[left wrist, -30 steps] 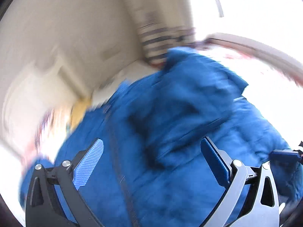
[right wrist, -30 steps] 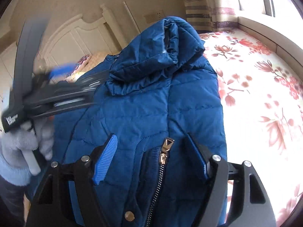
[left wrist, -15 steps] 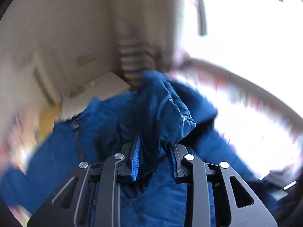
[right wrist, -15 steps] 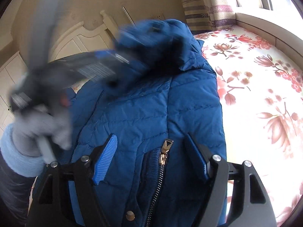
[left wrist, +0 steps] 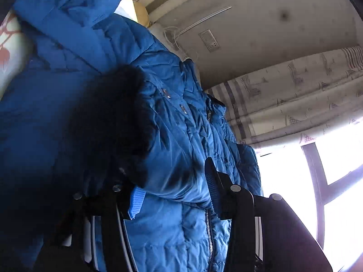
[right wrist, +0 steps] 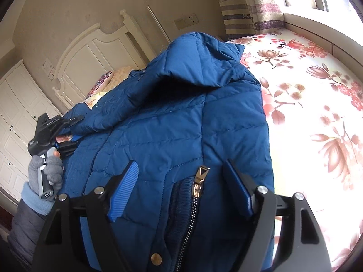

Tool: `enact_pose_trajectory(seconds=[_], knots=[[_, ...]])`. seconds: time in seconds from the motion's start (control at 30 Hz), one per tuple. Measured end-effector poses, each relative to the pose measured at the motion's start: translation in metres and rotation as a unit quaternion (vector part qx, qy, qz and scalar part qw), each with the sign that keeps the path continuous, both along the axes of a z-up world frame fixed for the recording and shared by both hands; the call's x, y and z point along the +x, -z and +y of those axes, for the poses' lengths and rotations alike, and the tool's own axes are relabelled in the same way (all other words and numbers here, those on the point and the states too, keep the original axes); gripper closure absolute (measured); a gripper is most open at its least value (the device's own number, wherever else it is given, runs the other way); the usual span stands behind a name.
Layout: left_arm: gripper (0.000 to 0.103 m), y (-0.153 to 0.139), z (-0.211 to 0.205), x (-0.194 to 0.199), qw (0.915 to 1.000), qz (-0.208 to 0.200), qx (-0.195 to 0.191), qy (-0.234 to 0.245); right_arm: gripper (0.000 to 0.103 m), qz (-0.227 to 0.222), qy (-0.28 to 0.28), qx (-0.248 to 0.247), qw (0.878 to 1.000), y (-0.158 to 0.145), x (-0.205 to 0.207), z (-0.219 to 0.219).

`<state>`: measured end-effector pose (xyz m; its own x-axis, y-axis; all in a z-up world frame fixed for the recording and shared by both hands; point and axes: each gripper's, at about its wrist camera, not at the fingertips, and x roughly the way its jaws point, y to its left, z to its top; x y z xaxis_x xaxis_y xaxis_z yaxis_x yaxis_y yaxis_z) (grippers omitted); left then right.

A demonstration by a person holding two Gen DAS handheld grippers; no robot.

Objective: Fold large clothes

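We saw a large blue quilted puffer jacket with a hood (right wrist: 181, 122) lying on the floral pink-and-white bedsheet (right wrist: 317, 104), hood toward the white wooden headboard (right wrist: 95, 52). The right gripper (right wrist: 181, 188) hovered over the jacket's lower front, blue-padded fingers (right wrist: 124, 188) spread wide with the gold zipper pull (right wrist: 200, 176) between them, nothing clamped. In the right wrist view the left gripper (right wrist: 68, 133) sat at the jacket's left edge, held by a grey-gloved hand (right wrist: 45, 172); its fingertips were hidden by fabric there. In the left wrist view the left gripper (left wrist: 174, 192) had a bulging fold of the jacket (left wrist: 177, 158) filling the gap between its blue pads (left wrist: 136, 204); we judged it clamped on that fold. A striped patterned curtain (left wrist: 295, 97) hung behind.
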<state>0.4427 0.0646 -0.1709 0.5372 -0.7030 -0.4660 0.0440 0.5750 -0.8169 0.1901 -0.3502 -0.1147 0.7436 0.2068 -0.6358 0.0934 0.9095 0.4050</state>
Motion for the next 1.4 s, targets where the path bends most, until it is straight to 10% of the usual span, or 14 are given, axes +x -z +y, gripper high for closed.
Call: enact_pose_trajectory(seconds=[0.17, 0.23, 0.4, 0.63, 0.9, 1.07, 1.17, 1.2, 1.27, 1.3, 1.4], knots=[[0.048, -0.005, -0.012, 0.018, 0.9996, -0.007, -0.019, -0.022, 0.026, 0.004, 0.001, -0.009, 1.0, -0.001, 0.001, 0.003], [0.074, -0.009, -0.016, 0.018, 0.999, -0.021, -0.003, -0.039, 0.026, 0.004, 0.0, -0.012, 1.0, -0.001, 0.001, 0.003], [0.078, -0.033, -0.027, -0.004, 0.9893, -0.116, 0.078, -0.042, 0.026, 0.016, -0.001, -0.004, 1.0, -0.006, 0.004, -0.002], [0.078, -0.053, -0.014, -0.022, 0.9774, -0.193, 0.048, -0.072, 0.017, 0.041, 0.047, -0.188, 0.98, -0.038, 0.058, -0.009], [0.077, -0.038, -0.003, -0.007, 0.9868, -0.111, 0.063, -0.1, 0.016, 0.093, 0.129, -0.176, 0.971, -0.005, 0.102, -0.051], [0.072, -0.063, 0.002, -0.034, 0.9605, -0.15, 0.13, -0.195, 0.017, 0.081, 0.162, -0.186, 0.966, -0.013, 0.088, -0.06], [0.071, -0.086, -0.003, -0.067, 0.9284, -0.225, 0.166, -0.244, 0.025, 0.028, 0.174, -0.193, 0.965, -0.037, 0.08, -0.045], [0.06, -0.094, -0.006, -0.078, 0.9156, -0.254, 0.174, -0.259, 0.025, 0.014, 0.161, -0.19, 0.968, -0.044, 0.082, -0.04], [0.004, -0.104, -0.01, -0.098, 0.8877, -0.308, 0.183, -0.289, 0.026, -0.007, 0.118, -0.196, 0.973, -0.053, 0.095, -0.021], [0.004, -0.104, -0.01, -0.103, 0.8813, -0.325, 0.179, -0.293, 0.027, -0.014, 0.087, -0.205, 0.975, -0.054, 0.106, -0.006], [0.004, -0.105, -0.022, -0.091, 0.9022, -0.316, 0.197, -0.217, 0.032, 0.0, 0.016, -0.214, 0.977, -0.041, 0.136, 0.022]])
